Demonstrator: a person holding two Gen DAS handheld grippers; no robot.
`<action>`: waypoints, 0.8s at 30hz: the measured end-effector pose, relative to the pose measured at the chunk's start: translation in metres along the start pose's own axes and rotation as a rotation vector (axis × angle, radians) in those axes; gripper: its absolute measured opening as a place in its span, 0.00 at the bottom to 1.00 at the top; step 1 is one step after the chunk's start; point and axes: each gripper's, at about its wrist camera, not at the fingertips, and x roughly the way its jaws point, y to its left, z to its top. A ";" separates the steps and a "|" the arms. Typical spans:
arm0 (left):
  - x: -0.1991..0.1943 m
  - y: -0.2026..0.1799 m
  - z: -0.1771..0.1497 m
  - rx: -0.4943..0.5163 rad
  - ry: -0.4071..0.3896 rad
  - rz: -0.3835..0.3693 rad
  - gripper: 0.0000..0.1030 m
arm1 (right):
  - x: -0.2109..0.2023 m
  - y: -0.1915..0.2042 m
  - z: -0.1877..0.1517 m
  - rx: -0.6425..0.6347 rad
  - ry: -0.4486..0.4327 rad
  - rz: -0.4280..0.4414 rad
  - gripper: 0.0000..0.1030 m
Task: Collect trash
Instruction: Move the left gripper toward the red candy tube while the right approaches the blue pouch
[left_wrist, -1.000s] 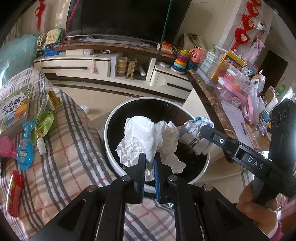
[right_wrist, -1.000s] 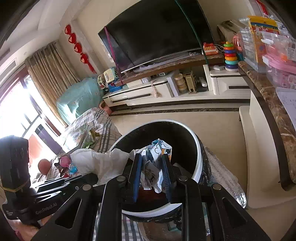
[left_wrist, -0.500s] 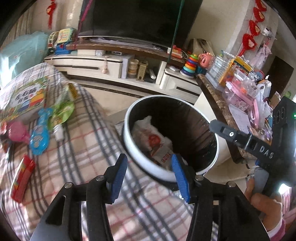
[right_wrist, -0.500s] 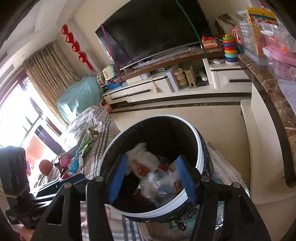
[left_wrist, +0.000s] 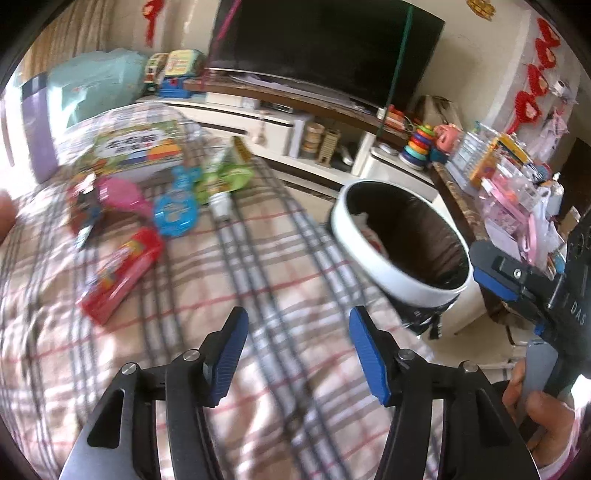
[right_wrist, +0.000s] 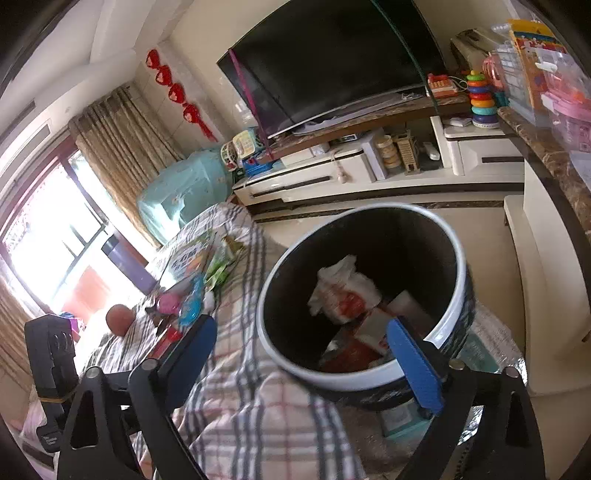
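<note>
1. Left wrist view. The left gripper (left_wrist: 295, 350) is seen with its blue-padded jaws parted; they have just been opening, and nothing lies between them. Only the plaid cloth-covered surface (left_wrist: 258, 280) is seen below.
2. The round white-rimmed trash bin with a black liner (left_wrist: 400, 275) is found to the right of the plaid surface, just beside its edge. A scrap of pale waste is glimpsed inside, against the near wall.
3. Uncollected items are noted on the plaid surface, well apart from the bin: a flat red packet (left_wrist: 118, 273), a blue round plastic toy (left_wrist: 175, 212), a pink plastic piece (left_wrist: 123, 194), a green wrapper (left_wrist: 231, 175) and a colourful printed box (left_wrist: 136, 151). This part is blurred.
4. The right gripper (left_wrist: 517, 280) is seen at the right edge, held by a hand (left_wrist: 543, 410). Its jaw state cannot be told from this view.
5. Right wrist view. The right gripper (right_wrist: 303, 354) is seen with jaws spread wide; they have just been opening and nothing is held. It is poised over the near rim of the bin (right_wrist: 354, 378).
6. Crumpled white paper with red print (right_wrist: 343, 291) and other red-and-white waste (right_wrist: 354, 350) are seen lying at the bottom of the bin.
7. The left tool's black body (right_wrist: 51, 365) is seen at the far left.
</note>
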 end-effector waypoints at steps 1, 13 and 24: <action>-0.004 0.004 -0.004 -0.009 -0.002 0.007 0.56 | 0.001 0.004 -0.003 -0.008 0.000 -0.002 0.95; -0.046 0.053 -0.038 -0.096 -0.023 0.085 0.56 | 0.027 0.045 -0.044 -0.058 0.084 0.029 0.95; -0.052 0.083 -0.031 -0.114 -0.012 0.144 0.56 | 0.035 0.068 -0.059 -0.079 0.114 0.059 0.95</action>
